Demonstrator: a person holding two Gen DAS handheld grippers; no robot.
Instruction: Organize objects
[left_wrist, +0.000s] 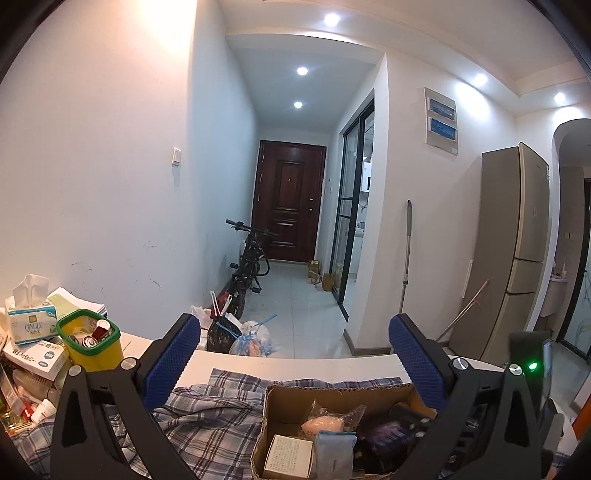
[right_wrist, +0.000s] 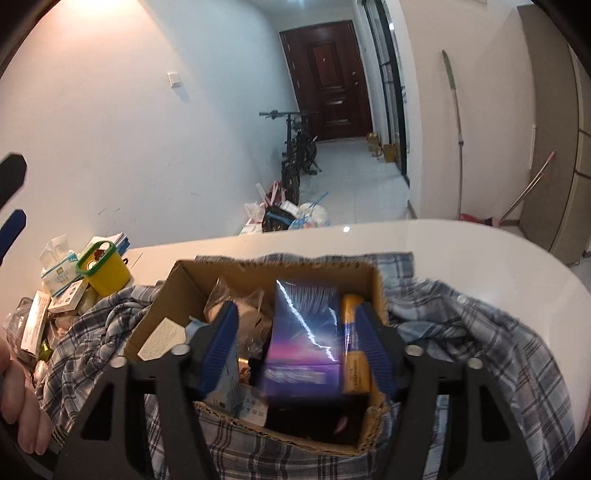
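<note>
**A:** Where did things lie, from the biggest down?

**B:** The white desk carried a plaid cloth, and on the cloth stood the open cardboard box. Inside it a purple box stood upright, its long axis rising out of the box and leaning a little away from the camera. A yellow tube lay just beside it on the right.

**B:** The right tool was directly over the cardboard box, and the purple box sat between its blue pads.

**A:** Was it pinched?

**B:** I think not. The jaws were partly spread, with a gap at the left pad; the yellow tube was against the right one.

**A:** And the left tool?

**B:** Spread fully, holding nothing, higher and behind the cardboard box. The right one was clearly nearer, so I judged the coming move belonged to it.
</note>
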